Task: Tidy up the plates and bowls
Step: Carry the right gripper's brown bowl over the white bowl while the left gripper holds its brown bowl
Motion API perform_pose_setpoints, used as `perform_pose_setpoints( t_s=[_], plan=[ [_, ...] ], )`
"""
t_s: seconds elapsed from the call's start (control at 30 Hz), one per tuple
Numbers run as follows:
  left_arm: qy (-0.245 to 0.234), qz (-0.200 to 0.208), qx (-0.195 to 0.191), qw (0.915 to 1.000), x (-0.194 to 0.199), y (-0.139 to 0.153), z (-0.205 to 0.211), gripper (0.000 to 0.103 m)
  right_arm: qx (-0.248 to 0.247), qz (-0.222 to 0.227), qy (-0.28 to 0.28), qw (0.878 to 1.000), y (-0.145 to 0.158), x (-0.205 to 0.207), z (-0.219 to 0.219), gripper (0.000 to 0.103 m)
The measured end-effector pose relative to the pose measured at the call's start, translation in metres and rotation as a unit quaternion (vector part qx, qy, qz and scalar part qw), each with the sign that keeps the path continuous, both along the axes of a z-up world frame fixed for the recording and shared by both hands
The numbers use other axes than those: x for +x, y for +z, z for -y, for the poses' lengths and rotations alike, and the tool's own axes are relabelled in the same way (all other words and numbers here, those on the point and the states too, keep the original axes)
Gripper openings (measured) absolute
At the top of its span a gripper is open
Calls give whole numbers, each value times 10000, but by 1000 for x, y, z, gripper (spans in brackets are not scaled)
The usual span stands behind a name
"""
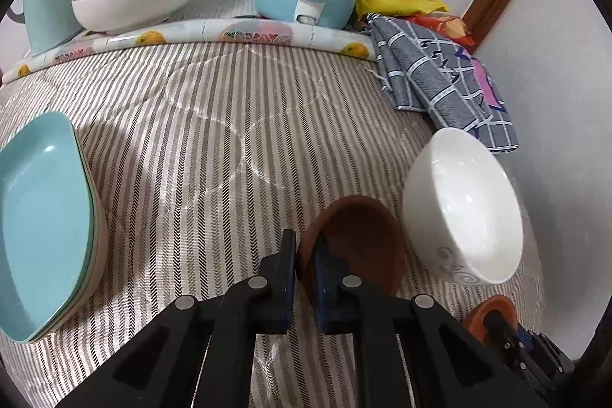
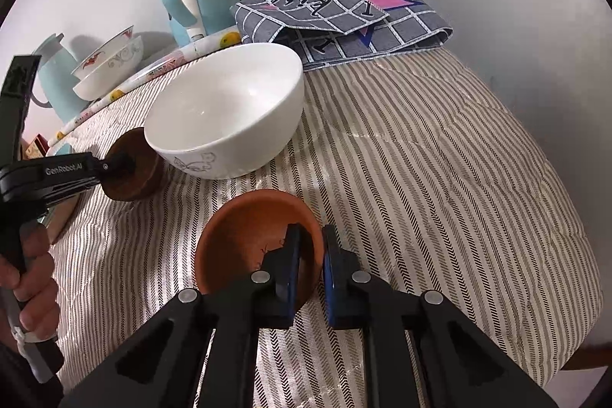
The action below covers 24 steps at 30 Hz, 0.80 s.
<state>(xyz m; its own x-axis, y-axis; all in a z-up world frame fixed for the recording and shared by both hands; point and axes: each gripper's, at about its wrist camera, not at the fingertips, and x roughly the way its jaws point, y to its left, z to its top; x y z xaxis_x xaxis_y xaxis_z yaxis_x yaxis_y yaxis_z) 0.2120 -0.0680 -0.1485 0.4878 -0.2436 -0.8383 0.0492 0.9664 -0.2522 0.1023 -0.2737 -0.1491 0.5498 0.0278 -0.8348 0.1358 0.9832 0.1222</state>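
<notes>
Dark wooden dish [image 1: 359, 239], low centre of the left view, pinched at its rim by the left gripper [image 1: 305, 278]. Terracotta saucer [image 2: 260, 239], low centre of the right view, clamped at its rim by the right gripper [image 2: 310, 270]. Thin edge grips: could tilt and slip on lifting. Glossy white bowl [image 2: 225, 113] close behind: could get knocked. Soft striped quilt [image 2: 440, 178] beneath.

Left gripper [image 1: 305, 255]: black angular linkage arms, round silver pivot pins, dark blue pads on flat fingers. Right gripper [image 2: 310, 247]: same build. White "GenRobot.AI" lettering on black body; black handle in hand [image 2: 32, 283].
</notes>
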Motion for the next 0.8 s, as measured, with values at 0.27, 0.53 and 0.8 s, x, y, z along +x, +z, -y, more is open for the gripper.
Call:
perform_pose_setpoints(
  t_s=[0.27,0.53,0.8],
  plan=[
    [65,12,-7,10000,-8,5,-6,9,23,103,-30,9999,7,-4,-5,9],
    [137,75,-36,9999,-15,16,-15,9,46,151,-71,9998,15,-8,-9,9],
    [193,180,-108,9996,-21,29,-23,9,-56,300,-66,9995,35,-14,-14,9]
  ],
)
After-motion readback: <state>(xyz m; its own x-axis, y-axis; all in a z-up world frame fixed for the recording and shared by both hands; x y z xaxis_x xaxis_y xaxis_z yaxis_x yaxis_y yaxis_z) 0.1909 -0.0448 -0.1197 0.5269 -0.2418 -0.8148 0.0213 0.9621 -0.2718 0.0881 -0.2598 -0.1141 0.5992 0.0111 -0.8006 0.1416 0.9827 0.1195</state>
